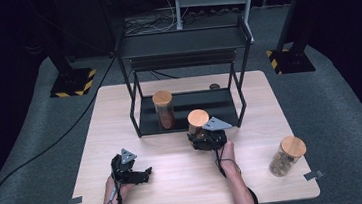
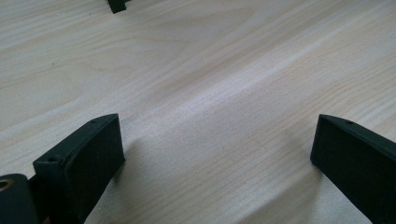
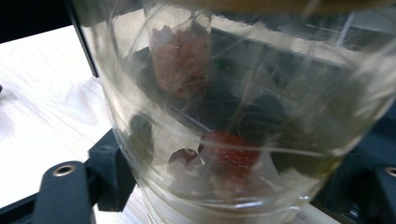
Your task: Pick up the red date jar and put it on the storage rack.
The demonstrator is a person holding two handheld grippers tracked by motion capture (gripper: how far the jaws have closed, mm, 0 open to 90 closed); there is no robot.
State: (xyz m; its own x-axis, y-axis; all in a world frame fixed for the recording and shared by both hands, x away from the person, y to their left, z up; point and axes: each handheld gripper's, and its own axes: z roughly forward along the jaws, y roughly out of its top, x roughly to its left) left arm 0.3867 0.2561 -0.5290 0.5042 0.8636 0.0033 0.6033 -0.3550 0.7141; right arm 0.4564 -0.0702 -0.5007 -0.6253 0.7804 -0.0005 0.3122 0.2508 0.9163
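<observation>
A glass jar (image 1: pixel 197 121) with a round wooden lid stands on the table just in front of the black rack. My right gripper (image 1: pixel 200 136) is shut on its lower part. In the right gripper view the jar (image 3: pixel 233 93) sits between the two black jaws of that gripper (image 3: pixel 229 186), which press on its sides, and reddish and dark pieces lie at its bottom. My left gripper (image 1: pixel 146 174) rests low over the table at the front left. In the left gripper view its jaws (image 2: pixel 217 154) stand wide open over bare wood, with nothing between them.
A black two-tier metal rack (image 1: pixel 183 41) stands at the back of the wooden table (image 1: pixel 187 187). On its lower shelf stands a second lidded jar (image 1: pixel 163 109) with reddish contents. A third lidded jar (image 1: pixel 287 155) stands near the front right corner. Cables trail over the floor.
</observation>
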